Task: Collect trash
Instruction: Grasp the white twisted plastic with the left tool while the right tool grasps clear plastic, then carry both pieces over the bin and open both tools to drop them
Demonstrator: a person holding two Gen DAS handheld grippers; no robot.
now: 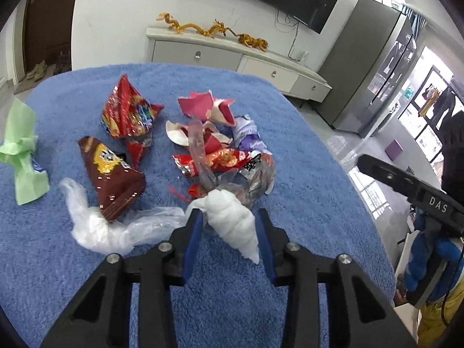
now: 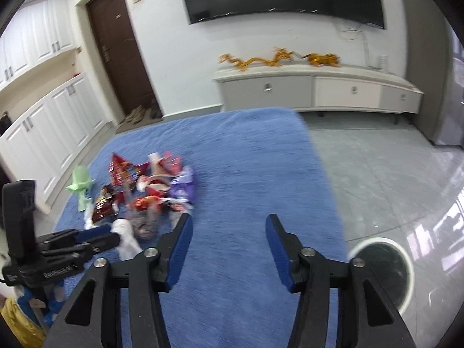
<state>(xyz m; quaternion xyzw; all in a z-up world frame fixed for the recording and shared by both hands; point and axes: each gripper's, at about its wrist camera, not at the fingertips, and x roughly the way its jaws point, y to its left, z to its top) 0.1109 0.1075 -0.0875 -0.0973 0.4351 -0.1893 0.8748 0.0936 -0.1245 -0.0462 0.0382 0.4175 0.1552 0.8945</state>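
Observation:
My left gripper [image 1: 229, 217] has its blue pads around a crumpled white tissue [image 1: 235, 226]; the pads stand wide and I cannot tell if they grip it. Beyond it on the blue towel-covered table [image 1: 304, 174] lie a brown snack bag [image 1: 113, 174], a red snack bag [image 1: 127, 110], a pile of red and purple wrappers [image 1: 220, 142], clear plastic film [image 1: 98, 226] and green paper [image 1: 20, 150]. My right gripper [image 2: 229, 229] is open and empty above bare blue cloth, right of the trash pile [image 2: 145, 185]. The left gripper with the tissue [image 2: 124, 237] shows at the left of the right wrist view.
A round white-rimmed bin [image 2: 385, 269] stands on the grey floor right of the table. A white TV cabinet [image 2: 319, 92] with golden dragon figures and a wall TV are behind. White cupboards [image 2: 43, 133] and a brown door are at the left.

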